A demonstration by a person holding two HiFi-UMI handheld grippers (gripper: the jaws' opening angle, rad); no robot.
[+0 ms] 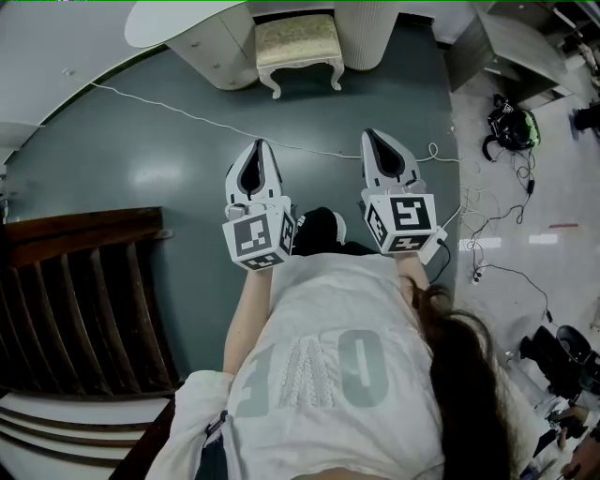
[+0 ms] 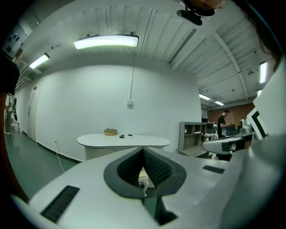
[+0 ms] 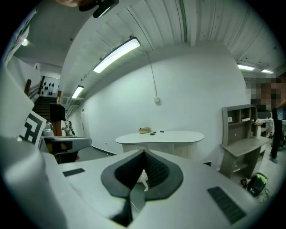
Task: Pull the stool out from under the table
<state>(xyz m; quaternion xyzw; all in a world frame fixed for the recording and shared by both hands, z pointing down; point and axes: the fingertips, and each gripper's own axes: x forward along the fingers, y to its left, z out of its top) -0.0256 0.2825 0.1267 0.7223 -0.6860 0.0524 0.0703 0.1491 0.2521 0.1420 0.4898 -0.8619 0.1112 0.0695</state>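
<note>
A cream stool (image 1: 298,51) with white curved legs stands half under the white oval table (image 1: 187,21) at the top of the head view. My left gripper (image 1: 260,146) and right gripper (image 1: 373,137) are both shut and empty, held side by side well short of the stool, pointing toward it. In the left gripper view the table (image 2: 123,141) lies straight ahead and a sliver of the stool (image 2: 144,175) shows through the jaw gap. The right gripper view shows the table (image 3: 161,136) ahead and one stool leg (image 3: 144,179) between the jaws.
A white cable (image 1: 178,114) crosses the grey-green floor between me and the stool. A dark wooden stair rail (image 1: 80,300) is at the left. A grey shelf unit (image 1: 506,47) and a helmet (image 1: 512,129) with cables sit at the right. A person (image 2: 222,121) stands far off.
</note>
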